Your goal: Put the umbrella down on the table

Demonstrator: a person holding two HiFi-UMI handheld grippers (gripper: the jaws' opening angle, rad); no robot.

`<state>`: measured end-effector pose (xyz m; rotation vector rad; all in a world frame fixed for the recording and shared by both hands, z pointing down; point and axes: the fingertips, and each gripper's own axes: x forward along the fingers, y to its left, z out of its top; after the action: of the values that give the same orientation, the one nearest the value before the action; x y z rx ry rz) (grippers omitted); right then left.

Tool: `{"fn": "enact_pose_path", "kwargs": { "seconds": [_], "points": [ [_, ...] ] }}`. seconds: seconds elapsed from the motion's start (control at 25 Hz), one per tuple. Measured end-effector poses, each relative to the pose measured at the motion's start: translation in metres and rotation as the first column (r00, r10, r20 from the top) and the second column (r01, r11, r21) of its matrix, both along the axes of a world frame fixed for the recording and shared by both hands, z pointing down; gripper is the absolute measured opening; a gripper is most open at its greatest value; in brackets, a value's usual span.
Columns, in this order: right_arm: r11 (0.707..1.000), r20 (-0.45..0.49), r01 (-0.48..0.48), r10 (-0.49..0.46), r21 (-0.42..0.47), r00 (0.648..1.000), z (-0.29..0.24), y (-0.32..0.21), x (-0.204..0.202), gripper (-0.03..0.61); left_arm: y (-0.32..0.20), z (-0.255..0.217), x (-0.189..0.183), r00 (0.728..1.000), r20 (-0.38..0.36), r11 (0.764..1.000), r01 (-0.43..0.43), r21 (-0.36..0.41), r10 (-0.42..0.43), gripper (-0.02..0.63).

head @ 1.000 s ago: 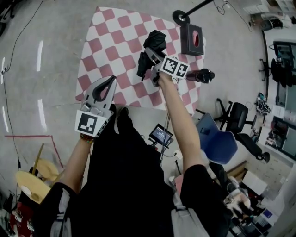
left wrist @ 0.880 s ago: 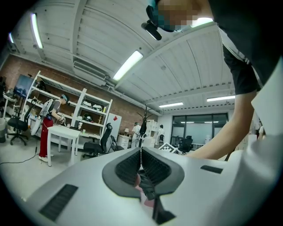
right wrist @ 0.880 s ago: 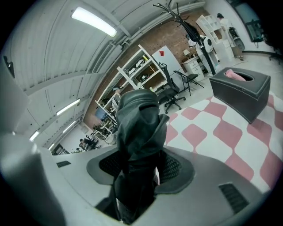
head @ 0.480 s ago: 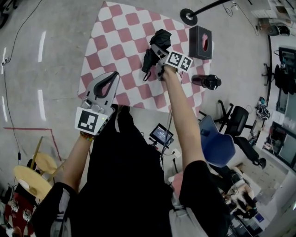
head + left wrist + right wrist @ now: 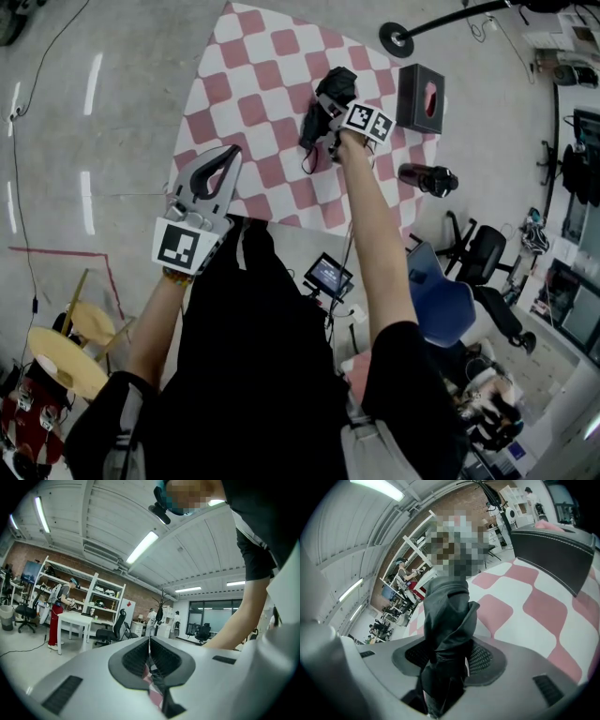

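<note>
umbrella [image 5: 449,620]: we lose its lower end past the bottom edge, between the jaws of the right gripper [image 5: 450,657].
black box [image 5: 555,555]: cut off at the right edge.
stand [image 5: 398,39]: its pole leaves the top edge.
shelves [image 5: 101,597]: contents too small for us to tell.

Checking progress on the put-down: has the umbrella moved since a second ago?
Yes. In the head view the umbrella, held in the right claw, has shifted away from the bottle, up the checked cloth, to beside the black box.
</note>
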<state>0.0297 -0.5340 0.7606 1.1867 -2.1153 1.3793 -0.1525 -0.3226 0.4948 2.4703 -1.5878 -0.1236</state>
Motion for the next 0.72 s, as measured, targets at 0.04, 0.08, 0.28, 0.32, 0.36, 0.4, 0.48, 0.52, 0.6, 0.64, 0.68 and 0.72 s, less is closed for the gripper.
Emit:
{"fn": "enact_pose_path", "kwargs": {
  "seconds": [0.04,0.08,0.28,0.32,0.36,0.4,0.48,0.52,0.6,0.64,0.68,0.72],
  "points": [
    [1.000,-0.001,0.000,0.000,-0.006,1.000,0.002,-0.001,-0.001,0.215,-0.001,0.001,-0.001,1.000,0.001,1.000,0.001,-0.002,-0.001,0.017],
    [1.000,-0.002,0.000,0.000,-0.009,1.000,0.003,-0.002,-0.002,0.215,-0.002,0.001,-0.003,1.000,0.002,1.000,0.002,-0.003,-0.002,0.017],
    [0.999,-0.008,-0.030,0.029,-0.023,1.000,0.013,-0.005,-0.001,0.215,-0.005,0.005,-0.005,1.000,0.001,1.000,0.003,-0.011,-0.003,0.017],
    [0.999,-0.010,-0.038,0.038,-0.026,0.999,0.015,-0.006,0.000,0.215,-0.006,0.006,-0.005,1.000,0.003,1.000,0.002,-0.012,-0.002,0.017],
    [0.999,-0.012,-0.046,0.045,-0.027,0.999,0.017,-0.007,0.001,0.215,-0.007,0.006,-0.005,1.000,0.005,1.000,0.001,-0.013,-0.001,0.017],
    [0.998,-0.015,-0.053,0.053,-0.028,0.998,0.019,-0.008,0.001,0.216,-0.008,0.006,-0.005,1.000,0.007,1.000,0.000,-0.013,0.000,0.017],
    [0.997,-0.023,-0.066,0.066,-0.027,0.998,0.021,-0.009,0.001,0.216,-0.009,0.006,-0.007,1.000,0.008,1.000,0.001,-0.017,-0.001,0.017],
    [0.997,-0.027,-0.071,0.070,-0.026,0.997,0.022,-0.010,0.001,0.219,-0.009,0.006,-0.008,1.000,0.010,1.000,0.001,-0.018,-0.001,0.017],
    [0.997,-0.038,-0.074,0.073,-0.025,0.997,0.024,-0.010,0.001,0.221,-0.010,0.007,-0.009,1.000,0.012,1.000,0.001,-0.018,-0.001,0.017],
    [0.997,-0.042,-0.072,0.071,-0.024,0.997,0.025,-0.010,0.001,0.222,-0.010,0.007,-0.009,1.000,0.014,1.000,0.001,-0.019,-0.001,0.017],
    [0.997,-0.046,-0.069,0.068,-0.025,0.997,0.025,-0.010,0.001,0.222,-0.011,0.008,-0.009,1.000,0.015,1.000,0.001,-0.020,-0.001,0.017],
    [0.997,-0.049,-0.067,0.065,-0.025,0.997,0.025,-0.010,0.000,0.222,-0.011,0.008,-0.009,1.000,0.014,1.000,0.001,-0.021,0.000,0.017]
  ]
}}
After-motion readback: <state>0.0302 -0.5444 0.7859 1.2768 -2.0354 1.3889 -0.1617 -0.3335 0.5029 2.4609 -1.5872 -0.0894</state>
